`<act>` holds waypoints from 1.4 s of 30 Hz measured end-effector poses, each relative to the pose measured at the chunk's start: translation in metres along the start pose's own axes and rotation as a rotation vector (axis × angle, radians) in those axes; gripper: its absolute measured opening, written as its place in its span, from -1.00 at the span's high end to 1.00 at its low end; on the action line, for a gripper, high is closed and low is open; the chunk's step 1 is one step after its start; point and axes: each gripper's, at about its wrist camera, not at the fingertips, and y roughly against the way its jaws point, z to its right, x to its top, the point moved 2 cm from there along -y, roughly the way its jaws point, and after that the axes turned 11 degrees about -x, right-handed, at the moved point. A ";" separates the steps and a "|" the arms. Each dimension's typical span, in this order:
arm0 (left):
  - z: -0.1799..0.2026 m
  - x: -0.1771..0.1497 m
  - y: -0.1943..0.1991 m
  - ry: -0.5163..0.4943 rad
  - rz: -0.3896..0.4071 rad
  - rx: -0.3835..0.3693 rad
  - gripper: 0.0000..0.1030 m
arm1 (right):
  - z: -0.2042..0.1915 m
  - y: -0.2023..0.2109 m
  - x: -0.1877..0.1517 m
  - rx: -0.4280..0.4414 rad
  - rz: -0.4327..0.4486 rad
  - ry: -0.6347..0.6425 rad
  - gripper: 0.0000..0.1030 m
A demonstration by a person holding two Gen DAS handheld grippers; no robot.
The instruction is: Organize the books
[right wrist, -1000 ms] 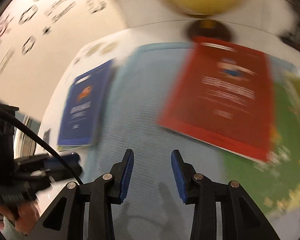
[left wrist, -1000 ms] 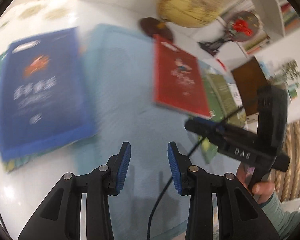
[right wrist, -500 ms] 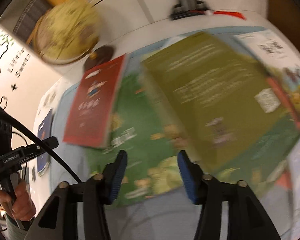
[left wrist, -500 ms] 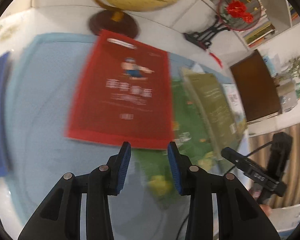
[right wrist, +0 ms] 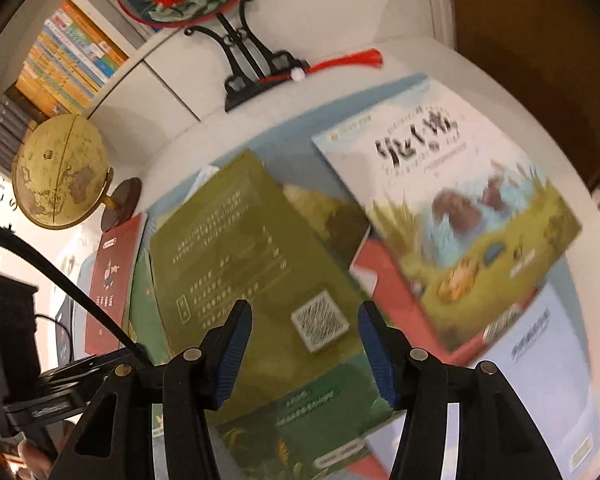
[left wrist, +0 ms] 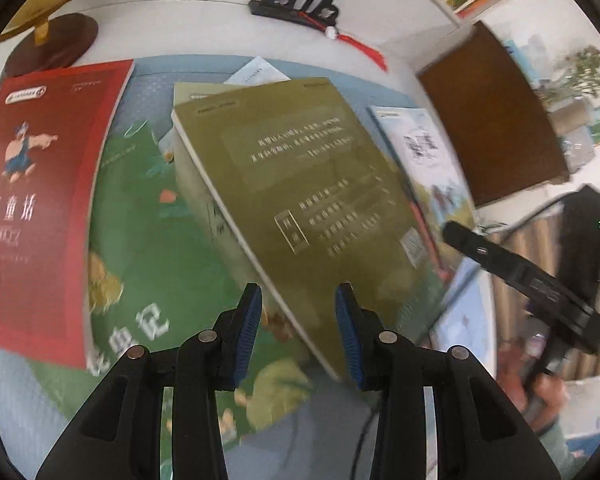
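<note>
Fingers [left wrist: 252, 320] both pairs apart, empty | olive book [left wrist: 300, 200] overlaps green book [left wrist: 148, 240] | globe [right wrist: 60, 172] behind

Left gripper [left wrist: 298, 330] tilts steeply downward, its two blue-padded fingers [left wrist: 247, 330] parted with a moderate gap, and nothing is pinched between them. Right gripper [right wrist: 305, 354] takes the same steep downward slant, and its jaws have just been opening; they stand wider than the left pair, blue pads [right wrist: 374, 354] apart with nothing clamped in the gap. From the left wrist view, the right gripper shows as a black tool at the right edge, gripped from below by the person's right hand [left wrist: 540, 396]. From the right wrist view, the left gripper sits at the lower left edge, with the left hand [right wrist: 30, 454] just peeking in at the bottom corner.
</note>
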 end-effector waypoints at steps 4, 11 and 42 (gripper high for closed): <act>-0.006 0.009 -0.015 0.032 0.000 0.043 0.33 | -0.005 -0.018 0.016 0.008 -0.027 0.072 -0.04; -0.010 0.016 -0.020 0.051 0.023 0.061 0.33 | -0.011 -0.056 0.038 0.064 -0.089 0.139 -0.04; 0.081 -0.050 -0.053 -0.201 -0.070 0.093 0.33 | 0.095 0.008 -0.026 0.206 -0.097 -0.044 -0.22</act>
